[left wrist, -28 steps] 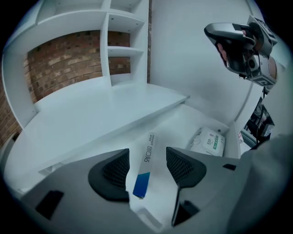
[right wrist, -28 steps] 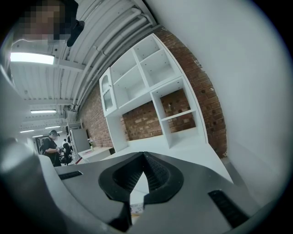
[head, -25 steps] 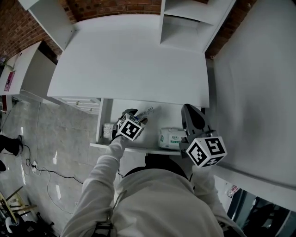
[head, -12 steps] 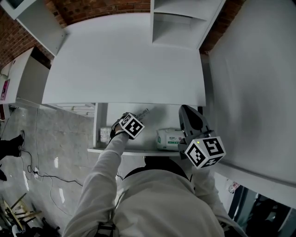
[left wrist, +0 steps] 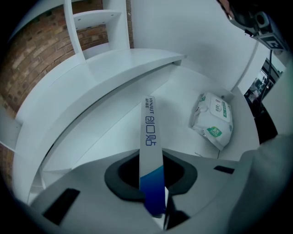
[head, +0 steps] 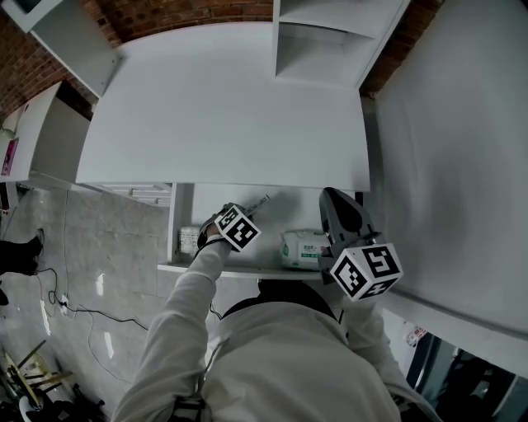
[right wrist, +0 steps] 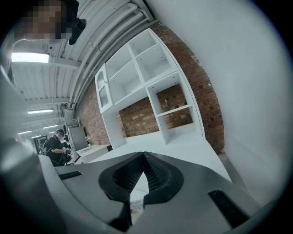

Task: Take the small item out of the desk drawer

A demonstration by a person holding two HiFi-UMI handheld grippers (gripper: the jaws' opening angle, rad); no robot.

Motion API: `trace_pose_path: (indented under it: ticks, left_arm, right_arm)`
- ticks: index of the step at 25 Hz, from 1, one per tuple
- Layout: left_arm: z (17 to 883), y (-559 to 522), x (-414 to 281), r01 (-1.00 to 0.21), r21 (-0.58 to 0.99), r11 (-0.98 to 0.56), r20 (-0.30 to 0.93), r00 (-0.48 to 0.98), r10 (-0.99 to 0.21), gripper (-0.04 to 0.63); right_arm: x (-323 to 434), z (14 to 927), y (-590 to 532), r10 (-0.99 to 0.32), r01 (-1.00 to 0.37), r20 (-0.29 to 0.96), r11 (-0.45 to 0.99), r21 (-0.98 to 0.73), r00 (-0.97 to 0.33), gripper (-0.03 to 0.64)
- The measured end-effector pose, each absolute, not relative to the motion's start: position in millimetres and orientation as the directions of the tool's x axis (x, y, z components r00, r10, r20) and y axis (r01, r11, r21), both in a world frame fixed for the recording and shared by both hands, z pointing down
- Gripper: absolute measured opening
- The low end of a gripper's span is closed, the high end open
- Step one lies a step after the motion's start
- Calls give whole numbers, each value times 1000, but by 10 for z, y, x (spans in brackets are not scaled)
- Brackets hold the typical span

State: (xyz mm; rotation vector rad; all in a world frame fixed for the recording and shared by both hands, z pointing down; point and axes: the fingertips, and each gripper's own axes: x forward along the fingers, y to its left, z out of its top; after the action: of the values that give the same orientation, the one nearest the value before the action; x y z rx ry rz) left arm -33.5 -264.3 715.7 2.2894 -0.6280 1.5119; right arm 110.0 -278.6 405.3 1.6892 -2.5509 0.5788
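- Inside the open desk drawer [head: 231, 268], the left gripper [head: 250, 211] is closing its jaws on the blue end of a long thin packet [left wrist: 149, 132]. The white remainder sticks out forward over the drawer floor.
- Risk: the hold is only at the tip, so the flat packet may pivot or slip out when lifted.
- Risk: its free end points under the white desk top [head: 231, 107]. Raised too early, it could catch that edge.
- A pack of wipes [left wrist: 213, 119] lies well apart to the right.
- The right gripper [head: 337, 202] hangs over the drawer's right side, jaws together, holding nothing.
- Room: smooth white desk, white shelf unit [head: 330, 41], brick wall [head: 190, 12], pale glossy floor [head: 82, 247].
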Motion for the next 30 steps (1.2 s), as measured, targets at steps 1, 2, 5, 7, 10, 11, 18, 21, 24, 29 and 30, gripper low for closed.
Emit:
trace_pose_path:
  ticks: [1, 2, 5, 7, 10, 11, 18, 21, 24, 29, 30]
  left_arm:
    - [7105, -2632, -329, -525, 26, -851, 918, 350, -188, 75]
    - [7051, -2616, -324, -523, 25, -852, 913, 359, -194, 75]
    - [6906, -2542, -316, -512, 13, -859, 900, 379, -213, 74]
    - [6799, -2485, -309, -510, 5, -860, 889, 396, -229, 72]
    - [6601, -2432, -316, -527, -2, -850, 865, 425, -266, 72]
    - [6525, -2428, -322, -537, -8, -844, 855, 434, -284, 72]
    - [5822, -2536, -355, -632, -45, -774, 746, 494, -447, 72]
    - [5594, -2562, -418, -666, -63, -744, 702, 500, -507, 72]
    - [5371, -2569, -499, -694, -79, -716, 663, 500, -558, 72]
    - [5063, -2581, -640, -736, -102, -669, 602, 489, -631, 72]
    - [5009, -2581, -667, -746, -104, -658, 590, 486, -645, 72]
  right_arm:
    - [1082, 4044, -2788, -882, -893, 225, 346, -289, -415, 28]
    - [1065, 4037, -2789, -880, -891, 225, 350, -289, -418, 28]
    - [1023, 4042, -2780, -875, -885, 221, 364, -290, -432, 28]
    - [1006, 4050, -2763, -872, -882, 217, 371, -292, -439, 28]
    - [981, 4042, -2732, -869, -877, 211, 381, -292, -448, 28]
    - [972, 4036, -2721, -868, -876, 209, 385, -292, -451, 29]
    - [818, 4009, -2645, -851, -856, 193, 426, -292, -489, 28]
    - [721, 3990, -2604, -840, -845, 185, 449, -289, -510, 28]
    - [639, 3953, -2558, -832, -837, 179, 467, -286, -525, 28]
    - [548, 3909, -2505, -823, -826, 169, 487, -283, -542, 28]
    - [534, 3903, -2494, -821, -825, 167, 490, -282, -545, 28]
